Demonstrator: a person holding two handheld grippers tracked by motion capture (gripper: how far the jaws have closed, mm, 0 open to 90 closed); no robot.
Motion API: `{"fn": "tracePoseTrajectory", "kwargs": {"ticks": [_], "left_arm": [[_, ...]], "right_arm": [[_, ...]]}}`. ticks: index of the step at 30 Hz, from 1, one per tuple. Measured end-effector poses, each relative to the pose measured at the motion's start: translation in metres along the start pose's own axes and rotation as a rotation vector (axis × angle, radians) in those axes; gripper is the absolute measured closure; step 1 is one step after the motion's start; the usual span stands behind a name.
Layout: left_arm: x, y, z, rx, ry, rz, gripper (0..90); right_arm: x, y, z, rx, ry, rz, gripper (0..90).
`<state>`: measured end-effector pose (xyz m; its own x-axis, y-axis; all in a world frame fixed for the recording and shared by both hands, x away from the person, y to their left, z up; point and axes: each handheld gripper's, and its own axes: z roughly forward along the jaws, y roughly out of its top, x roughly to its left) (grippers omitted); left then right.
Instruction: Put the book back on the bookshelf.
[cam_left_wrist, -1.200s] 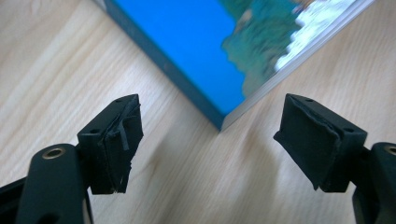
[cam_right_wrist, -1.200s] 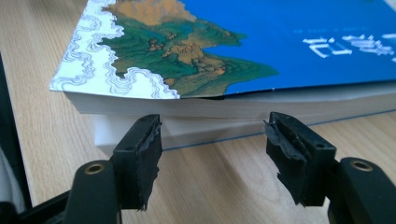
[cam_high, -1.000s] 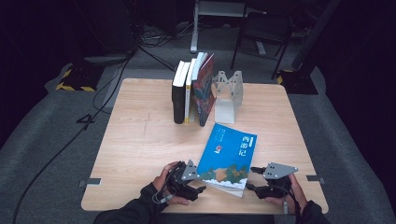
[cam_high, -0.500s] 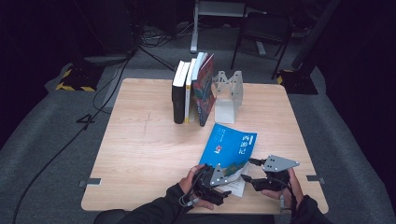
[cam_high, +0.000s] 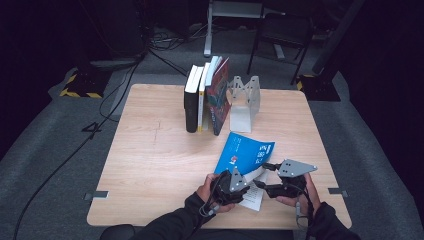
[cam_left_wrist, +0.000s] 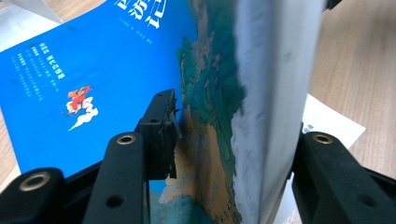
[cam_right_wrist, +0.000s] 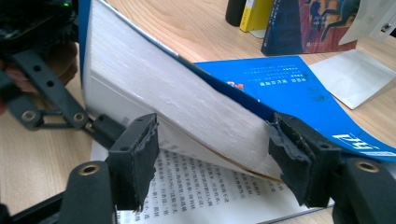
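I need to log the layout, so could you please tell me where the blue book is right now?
In the high view the blue book lies at the table's near right, between the left gripper and right gripper, in front of the upright books.

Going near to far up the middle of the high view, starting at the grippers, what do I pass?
Left gripper and right gripper at the near edge → blue book → white bookend beside the upright books → table's far edge.
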<state>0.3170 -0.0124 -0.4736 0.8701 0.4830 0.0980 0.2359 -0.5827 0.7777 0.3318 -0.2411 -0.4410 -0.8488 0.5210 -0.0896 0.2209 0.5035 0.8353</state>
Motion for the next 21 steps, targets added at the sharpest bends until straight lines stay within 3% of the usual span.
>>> {"fn": "tracePoseTrajectory", "kwargs": {"ticks": [1,4,6,8,13,21], "left_arm": [[-0.003,0.002,-0.003,-0.003,0.013,0.049,62.0],[-0.002,0.003,-0.007,-0.006,0.018,0.076,67.1],[0.001,0.004,-0.011,-0.006,0.018,0.084,70.9],[0.006,0.003,-0.015,-0.004,-0.003,0.088,72.6],[0.018,-0.002,-0.025,-0.006,-0.055,0.088,73.2],[0.035,-0.020,-0.049,-0.001,-0.089,0.118,72.8]], "right_arm": [[0.000,-0.001,-0.002,-0.005,0.002,0.003,33.3],[-0.001,-0.001,-0.006,-0.025,0.005,-0.001,34.3],[-0.002,-0.001,-0.009,-0.040,0.004,-0.001,34.4],[-0.003,0.000,-0.013,-0.050,-0.010,-0.014,34.2],[-0.006,0.002,-0.015,-0.062,0.007,-0.030,32.6],[-0.001,0.007,0.006,-0.079,0.101,-0.081,32.0]]}}
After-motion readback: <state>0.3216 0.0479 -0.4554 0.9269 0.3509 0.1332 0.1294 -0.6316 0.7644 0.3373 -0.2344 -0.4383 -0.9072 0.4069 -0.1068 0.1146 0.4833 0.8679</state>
